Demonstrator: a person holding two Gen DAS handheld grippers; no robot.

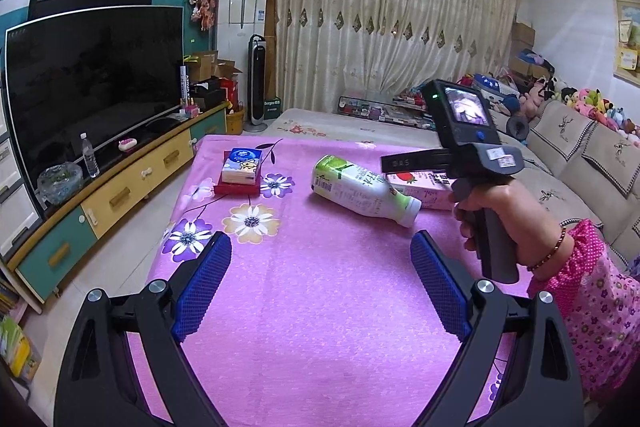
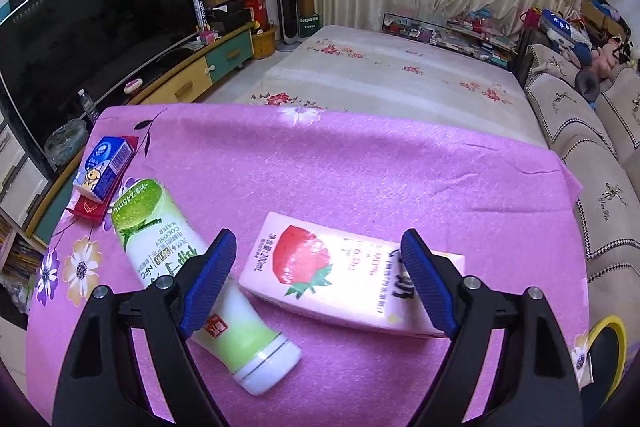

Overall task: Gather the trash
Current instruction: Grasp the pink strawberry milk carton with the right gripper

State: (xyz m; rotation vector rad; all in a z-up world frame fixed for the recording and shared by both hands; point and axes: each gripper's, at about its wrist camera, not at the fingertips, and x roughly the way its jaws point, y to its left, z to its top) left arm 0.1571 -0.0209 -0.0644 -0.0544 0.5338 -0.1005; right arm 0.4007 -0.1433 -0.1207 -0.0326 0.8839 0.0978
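A green and white coconut water bottle (image 2: 176, 259) lies on its side on the pink flowered cloth (image 2: 360, 171); it also shows in the left wrist view (image 1: 360, 193). A pink strawberry milk carton (image 2: 340, 271) lies flat beside it, also seen in the left wrist view (image 1: 424, 189). My right gripper (image 2: 316, 283) is open, low over the carton, its fingers on either side of it. My left gripper (image 1: 320, 283) is open and empty over bare cloth, nearer than the bottle. The right gripper's handle and hand (image 1: 492, 211) show in the left wrist view.
A blue tissue pack (image 1: 241, 166) sits on a red box at the cloth's far left. A TV (image 1: 88, 83) on a low cabinet stands to the left. A sofa (image 1: 580, 163) runs along the right. A yellow-rimmed bin (image 2: 608, 351) is at the lower right.
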